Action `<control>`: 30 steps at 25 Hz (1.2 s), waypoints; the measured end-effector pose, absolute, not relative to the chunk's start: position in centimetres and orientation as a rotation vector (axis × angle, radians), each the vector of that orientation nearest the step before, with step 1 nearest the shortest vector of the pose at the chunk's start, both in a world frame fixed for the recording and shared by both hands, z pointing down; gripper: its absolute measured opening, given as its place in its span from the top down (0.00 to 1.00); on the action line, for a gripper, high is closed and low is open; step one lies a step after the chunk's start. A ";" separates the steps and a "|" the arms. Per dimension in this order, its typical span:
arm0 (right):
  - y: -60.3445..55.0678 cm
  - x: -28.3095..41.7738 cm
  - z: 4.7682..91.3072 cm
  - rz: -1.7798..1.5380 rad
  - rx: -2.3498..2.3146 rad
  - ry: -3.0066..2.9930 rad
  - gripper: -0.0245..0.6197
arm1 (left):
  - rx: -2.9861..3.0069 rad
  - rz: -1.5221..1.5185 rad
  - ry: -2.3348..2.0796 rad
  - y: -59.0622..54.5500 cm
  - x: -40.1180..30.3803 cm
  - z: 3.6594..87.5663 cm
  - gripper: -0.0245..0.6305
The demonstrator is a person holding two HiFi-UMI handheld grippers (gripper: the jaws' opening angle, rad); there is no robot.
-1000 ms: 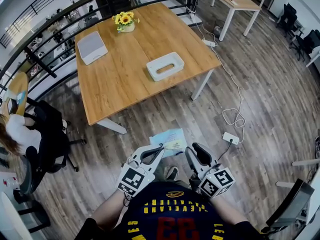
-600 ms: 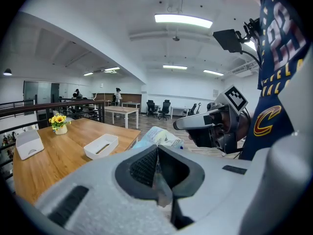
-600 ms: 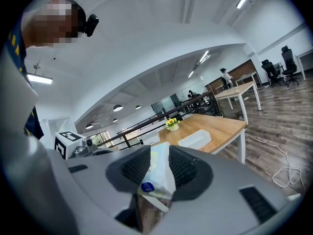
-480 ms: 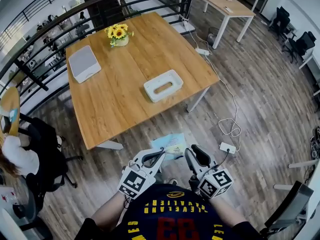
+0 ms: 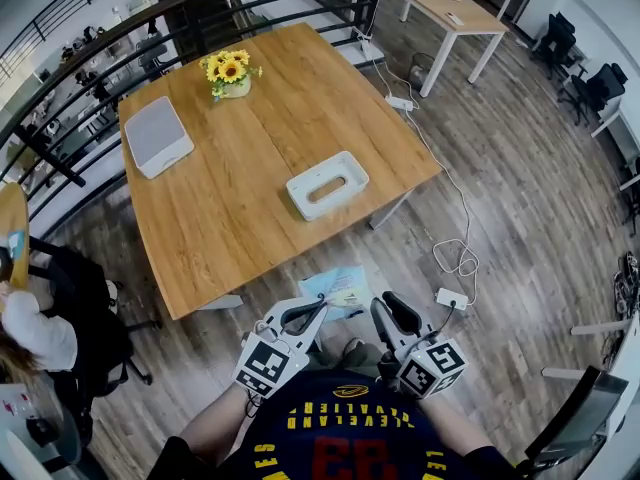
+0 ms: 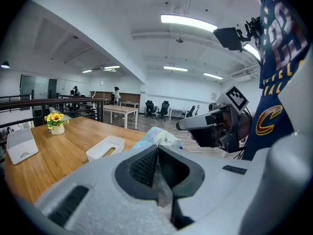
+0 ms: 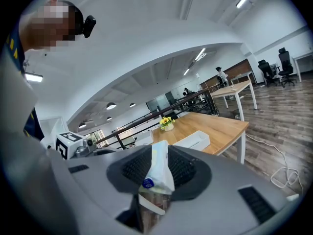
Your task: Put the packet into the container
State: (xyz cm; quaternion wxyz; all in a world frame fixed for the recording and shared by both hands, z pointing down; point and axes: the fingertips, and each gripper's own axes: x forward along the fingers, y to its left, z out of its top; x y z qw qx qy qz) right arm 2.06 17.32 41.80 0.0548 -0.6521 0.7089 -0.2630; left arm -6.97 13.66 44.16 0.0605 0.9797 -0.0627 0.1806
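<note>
The long oak-coloured wooden worktop fills the upper half of the head view, and the person stands on the plank floor well short of its near edge. On its far left lies a flat pale-grey rectangular box. Nearer the right edge sits the white oblong plastic container, its slot-shaped top open and nothing in it that I can make out. A small vase of yellow sunflowers stands at the far end.

The light-blue plastic packet hangs in the air over the floor, stretched between both tools and well apart from the container. The left tongs are clenched on a thin clear edge of the packet. The right tongs have just been closing, with the packet's other end upright between the pads, which appear to press on it.

The carry looks barely begun. To do it well, I judge both grips should stay firm and level while the packet travels over the worktop, arriving lengthwise above the slot; then lower one end in first, and only let go once the packet rests inside the walls.
</note>
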 end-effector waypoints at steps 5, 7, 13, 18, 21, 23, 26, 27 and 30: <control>15.7 2.9 42.8 -0.846 -1.946 2.159 0.80 | 2.939 0.570 -0.205 12.3 -6.1 44.8 0.95; 14.9 3.7 43.2 -0.854 -1.922 2.170 0.80 | 2.929 0.576 -0.229 11.6 -5.4 45.0 0.95; 11.2 7.4 42.9 -0.823 -1.840 2.241 0.80 | 2.928 0.577 -0.335 8.8 -2.1 44.6 0.95; 8.0 11.7 42.4 -0.795 -1.776 2.302 0.81 | 2.933 0.569 -0.416 6.4 2.4 44.2 0.95; 6.7 13.8 42.2 -0.800 -1.736 2.331 0.81 | 2.930 0.561 -0.467 5.4 4.8 43.9 0.95; 5.8 14.8 42.2 -0.809 -1.703 2.355 0.81 | 2.923 0.566 -0.500 4.9 5.9 43.8 0.95; 4.8 16.2 42.4 -0.824 -1.661 2.383 0.81 | 2.903 0.581 -0.552 4.3 7.1 44.0 0.95; 4.6 16.6 42.6 -0.831 -1.648 2.391 0.81 | 2.896 0.584 -0.570 4.2 7.4 44.1 0.95; 3.9 17.2 43.0 -0.851 -1.607 2.416 0.82 | 2.878 0.593 -0.625 3.7 7.9 44.2 0.95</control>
